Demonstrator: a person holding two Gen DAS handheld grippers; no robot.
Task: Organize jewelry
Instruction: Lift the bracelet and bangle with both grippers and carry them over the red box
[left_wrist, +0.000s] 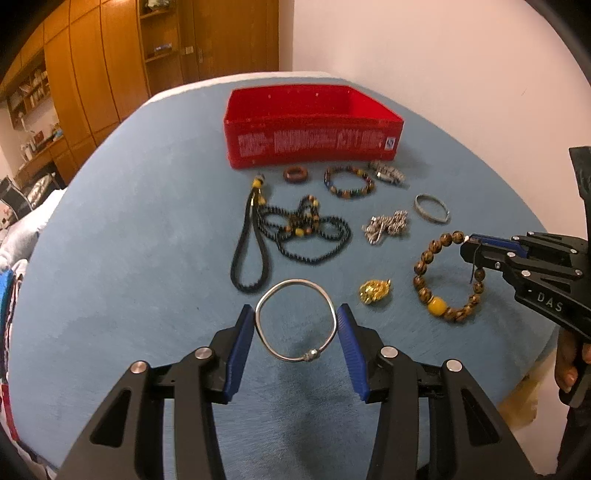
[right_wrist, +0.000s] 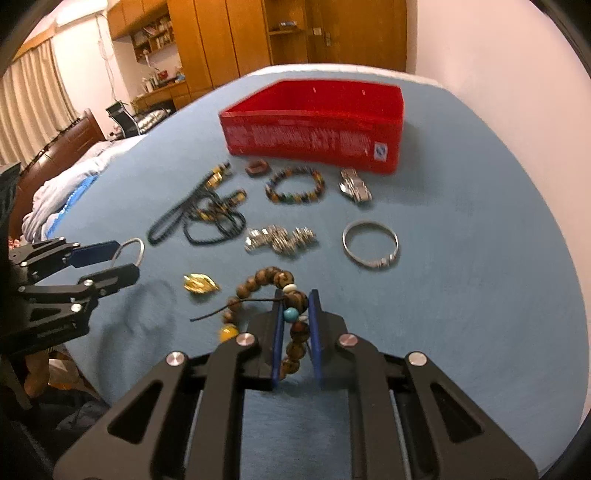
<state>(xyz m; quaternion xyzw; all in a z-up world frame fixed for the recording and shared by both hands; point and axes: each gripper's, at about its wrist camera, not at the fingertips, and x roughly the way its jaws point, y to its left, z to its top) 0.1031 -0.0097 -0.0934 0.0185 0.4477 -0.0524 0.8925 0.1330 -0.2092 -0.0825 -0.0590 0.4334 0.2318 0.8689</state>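
A blue-covered surface (left_wrist: 129, 221) is seen from two hand-held claws, with jewelry laid out in front of a red box (left_wrist: 312, 125) at the far side.

At the left, the left claw (left_wrist: 295, 325) is closed onto a thin silver bangle (left_wrist: 295, 319), both blue pads touching its sides; the hoop looks squeezed slightly out of round. Whether it is lifted off the cloth cannot be told. Beyond it lie a black bead necklace (left_wrist: 291, 232), a small brown ring (left_wrist: 295, 174) and a multicoloured bead bracelet (left_wrist: 349, 182), the last two just in front of the box. Toward the middle, a gold charm (left_wrist: 373, 291) and a silver chain (left_wrist: 386, 226) are seen, with a watch band (left_wrist: 388, 172) and a second silver bangle (left_wrist: 431, 208) farther right.

At the right, the right claw (right_wrist: 295, 306) is gripping a brown bead bracelet (right_wrist: 266, 288) by the beads nearest it, while the rest of the loop and a loose black cord (right_wrist: 229, 308) trail toward the gold charm.

Nothing can be seen inside the box, so sorting appears barely begun. The thin bangle could spring or slip from the pads, since it is held only at two narrow points. The bracelet is held off-centre, so it may swing, and its cord could catch the charm and drag it along.
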